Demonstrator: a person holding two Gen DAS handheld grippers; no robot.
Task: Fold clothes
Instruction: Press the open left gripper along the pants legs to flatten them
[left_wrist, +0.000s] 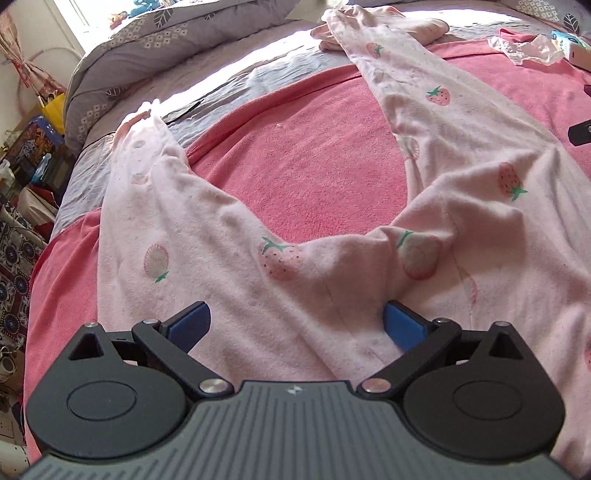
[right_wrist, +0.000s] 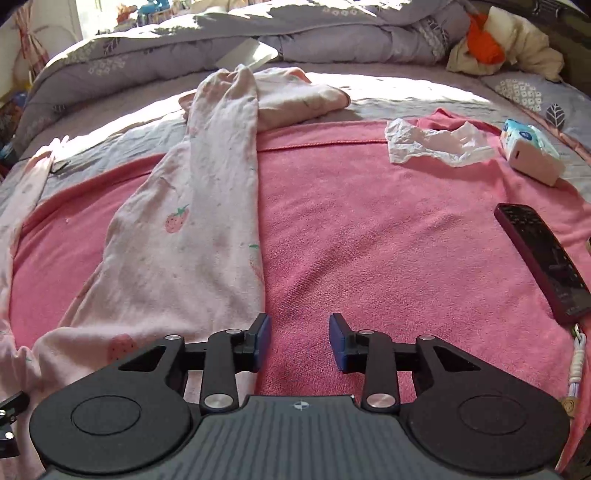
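The strawberry-print pink trousers (left_wrist: 236, 236) lie spread, legs apart, on the pink blanket (right_wrist: 369, 229); both the left gripper (left_wrist: 295, 325) and right gripper (right_wrist: 300, 341) hang released and empty, so the fold probably starts next with gripping the waistband or a leg

1. We find the trousers (left_wrist: 369, 295) spread on the towel (right_wrist: 369, 240), legs toward 11 and 1 o'clock.
2. At 2 o'clock lies the phone (right_wrist: 543, 258); behind it, the tissue pack (right_wrist: 532, 151).
3. At 12 o'clock lies the duvet (right_wrist: 332, 44).
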